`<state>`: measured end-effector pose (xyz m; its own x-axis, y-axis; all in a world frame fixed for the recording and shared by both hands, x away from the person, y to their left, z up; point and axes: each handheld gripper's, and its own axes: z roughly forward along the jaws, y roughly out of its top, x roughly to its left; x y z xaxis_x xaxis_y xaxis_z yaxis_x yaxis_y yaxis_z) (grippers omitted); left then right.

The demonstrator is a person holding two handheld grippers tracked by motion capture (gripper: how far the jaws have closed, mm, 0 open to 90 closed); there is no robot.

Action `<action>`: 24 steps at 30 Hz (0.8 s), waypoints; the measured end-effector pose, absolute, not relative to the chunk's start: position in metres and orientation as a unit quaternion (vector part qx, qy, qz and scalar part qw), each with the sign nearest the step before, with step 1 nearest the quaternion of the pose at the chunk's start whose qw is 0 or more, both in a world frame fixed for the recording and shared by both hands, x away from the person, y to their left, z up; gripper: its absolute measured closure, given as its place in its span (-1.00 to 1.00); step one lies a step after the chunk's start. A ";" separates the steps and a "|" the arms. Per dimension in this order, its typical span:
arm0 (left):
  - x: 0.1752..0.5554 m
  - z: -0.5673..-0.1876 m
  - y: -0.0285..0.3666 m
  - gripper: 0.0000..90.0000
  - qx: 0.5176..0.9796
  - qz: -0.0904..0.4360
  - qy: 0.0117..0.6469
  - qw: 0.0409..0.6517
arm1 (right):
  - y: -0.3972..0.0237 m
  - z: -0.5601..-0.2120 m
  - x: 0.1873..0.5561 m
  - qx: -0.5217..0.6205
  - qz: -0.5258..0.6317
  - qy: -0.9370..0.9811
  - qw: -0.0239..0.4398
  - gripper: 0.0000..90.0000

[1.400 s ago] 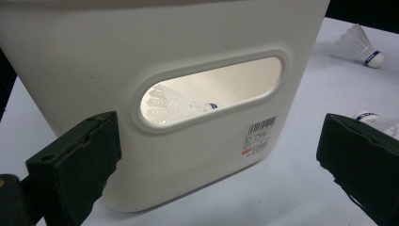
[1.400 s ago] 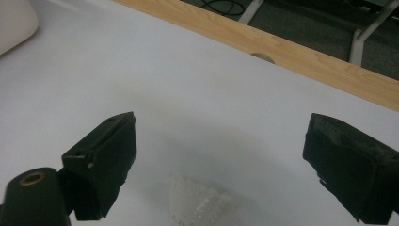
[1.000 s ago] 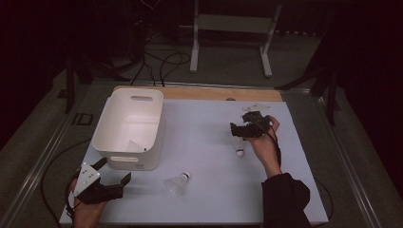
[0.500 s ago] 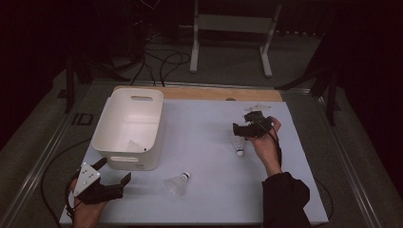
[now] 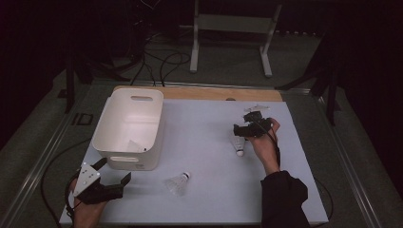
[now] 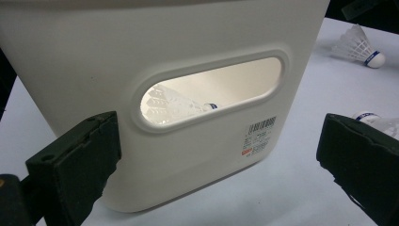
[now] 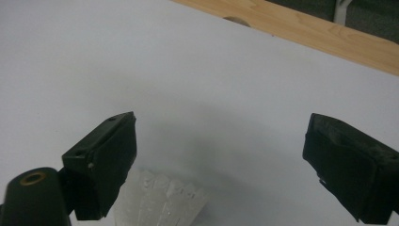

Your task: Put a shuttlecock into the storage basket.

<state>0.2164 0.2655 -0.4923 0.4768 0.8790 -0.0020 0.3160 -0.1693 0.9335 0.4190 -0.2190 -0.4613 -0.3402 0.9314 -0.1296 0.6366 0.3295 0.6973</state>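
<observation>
The white table (image 5: 199,142) takes up most of what's in front of me, with a strip of bare wood along its far edge, and on its left side sits a white plastic bin (image 5: 129,127) with a handle slot in its near wall. Through that slot, in the left gripper view, a shuttlecock (image 6: 174,104) can be seen lying inside the bin already. Two more are out on the table: one near the middle front (image 5: 177,182), lying on its side with the cork end pointing toward the far right, and one over on the right (image 5: 237,145), just below the right gripper (image 5: 246,129). The right gripper hovers right above that one with its jaws spread wide and nothing between them; in the right gripper view the feathered skirt (image 7: 160,200) shows at the bottom, close to the left jaw rather than centred in the gap. From above, its long axis seems to run toward the person, cork end nearest. So I'd judge the right hand is clearly the nearer one for this pick. The left gripper (image 5: 102,183) rests low at the front left corner, jaws also wide apart and empty, facing the bin's near wall.
</observation>
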 end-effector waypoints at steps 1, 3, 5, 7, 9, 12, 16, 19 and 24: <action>0.216 -0.492 0.265 -0.98 0.708 0.289 0.422 0.487 | -0.219 -0.462 0.419 0.509 0.276 0.771 0.263 -0.77; 0.216 -0.492 0.265 -0.98 0.708 0.289 0.422 0.487 | -0.218 -0.463 0.420 0.509 0.273 0.773 0.262 -0.77; 0.216 -0.492 0.265 -0.98 0.708 0.289 0.422 0.487 | -0.218 -0.465 0.420 0.508 0.270 0.775 0.261 -0.72; 0.216 -0.492 0.266 -0.98 0.708 0.289 0.422 0.487 | -0.218 -0.465 0.421 0.510 0.268 0.775 0.260 -0.72; 0.216 -0.492 0.266 -0.98 0.708 0.289 0.422 0.487 | -0.219 -0.466 0.421 0.510 0.267 0.775 0.260 -0.71; 0.216 -0.492 0.265 -0.98 0.708 0.289 0.422 0.487 | -0.221 -0.467 0.422 0.511 0.262 0.776 0.261 -0.70; 0.216 -0.492 0.265 -0.98 0.708 0.289 0.422 0.487 | -0.223 -0.468 0.422 0.516 0.257 0.775 0.259 -0.68; 0.216 -0.492 0.265 -0.98 0.708 0.289 0.422 0.487 | -0.224 -0.470 0.421 0.513 0.248 0.779 0.262 -0.67; 0.216 -0.492 0.265 -0.98 0.708 0.289 0.422 0.487 | -0.225 -0.471 0.414 0.510 0.240 0.786 0.252 -0.66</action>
<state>0.2164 0.2655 -0.4923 0.4769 0.8790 -0.0019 0.3160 -0.1694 0.9335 0.4142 -0.2251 -0.4712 -0.3517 0.9236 -0.1525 0.6817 0.3644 0.6345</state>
